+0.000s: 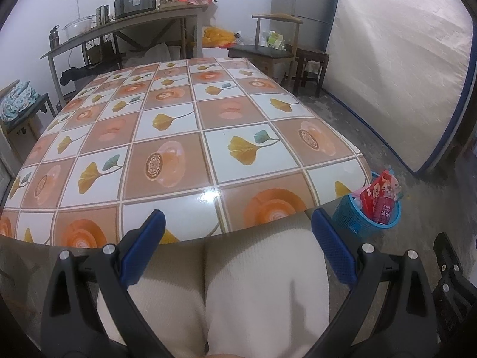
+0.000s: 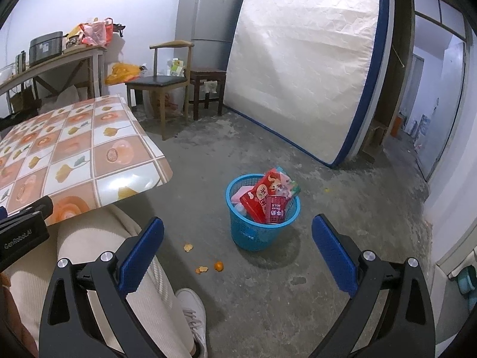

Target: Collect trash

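The desk (image 1: 208, 137) top shows nothing on it, and the blue basket (image 2: 262, 229) on the floor just off its near right corner already holds a red packet (image 2: 262, 197) and a red cup (image 2: 275, 213) — so the step in hand looks like the floor leftovers. Both the left tool (image 1: 238, 229) and the right tool (image 2: 238, 235) gape wide, holding nothing. Orange peel bits (image 2: 202, 269) (and a small orange piece (image 2: 218, 265)) lie near the basket, beside the person's leg (image 2: 143, 292) and shoe (image 2: 193, 307), which crowd the reach.
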The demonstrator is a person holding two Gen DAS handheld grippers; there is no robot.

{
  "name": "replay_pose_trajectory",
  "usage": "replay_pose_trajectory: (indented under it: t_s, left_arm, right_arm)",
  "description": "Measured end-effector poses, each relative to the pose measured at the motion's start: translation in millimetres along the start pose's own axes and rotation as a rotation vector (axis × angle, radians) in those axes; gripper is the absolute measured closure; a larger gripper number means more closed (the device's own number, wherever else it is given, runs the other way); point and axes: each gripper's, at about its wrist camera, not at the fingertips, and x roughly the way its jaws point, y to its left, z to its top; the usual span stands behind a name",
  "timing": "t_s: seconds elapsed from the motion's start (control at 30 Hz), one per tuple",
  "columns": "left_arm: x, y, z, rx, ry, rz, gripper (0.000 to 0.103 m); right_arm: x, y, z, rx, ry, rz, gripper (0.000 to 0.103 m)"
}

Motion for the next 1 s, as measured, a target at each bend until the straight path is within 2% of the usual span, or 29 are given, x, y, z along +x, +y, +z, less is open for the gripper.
replay_pose_trajectory:
  t_s: [0.5, 1.0]
  left_arm:
    - [1, 4, 5, 0.002, 0.000, 0.010, 0.009]
    - [2, 9, 4, -0.008, 0.005, 0.026, 0.009]
  right_arm:
    - [-2, 11, 3, -0.066, -0.026, 0.021, 0.006]
    - [1, 10, 4, -0.064, -0.028, 0.025, 0.006]
